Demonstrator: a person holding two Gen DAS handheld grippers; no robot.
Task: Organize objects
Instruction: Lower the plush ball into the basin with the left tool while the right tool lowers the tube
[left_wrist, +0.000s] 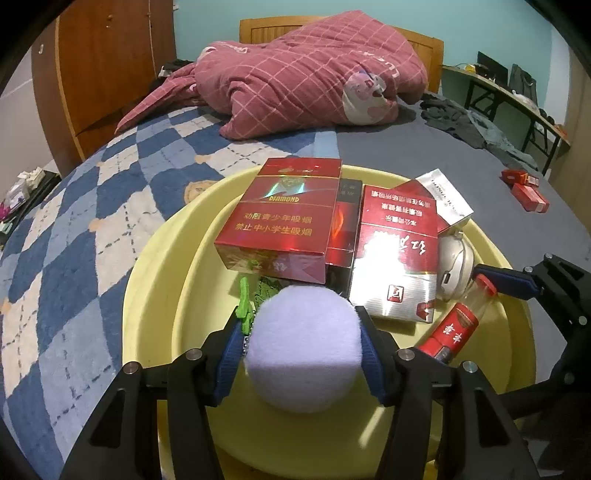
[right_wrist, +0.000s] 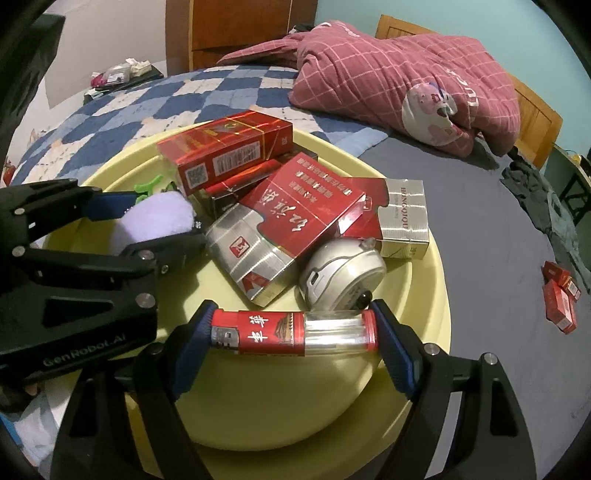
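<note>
A yellow basin (left_wrist: 155, 280) (right_wrist: 439, 295) sits on the bed and holds several red cigarette packs (left_wrist: 280, 218) (right_wrist: 295, 218), a silver round gadget (left_wrist: 454, 266) (right_wrist: 343, 273) and a green clip (left_wrist: 244, 306) (right_wrist: 147, 186). My left gripper (left_wrist: 301, 343) is shut on a pale purple fuzzy ball (left_wrist: 304, 347) (right_wrist: 155, 221) just above the basin's near side. My right gripper (right_wrist: 295, 332) is shut end to end on a red and clear lighter (right_wrist: 295, 332) (left_wrist: 458, 325) over the basin's right side.
A crumpled pink checked quilt (left_wrist: 303, 74) (right_wrist: 406, 70) lies at the head of the bed. Loose red packs (left_wrist: 524, 188) (right_wrist: 559, 299) lie on the grey sheet to the right. Dark clothes (left_wrist: 465, 118) lie beyond them. A wooden wardrobe (left_wrist: 103, 66) stands to the left.
</note>
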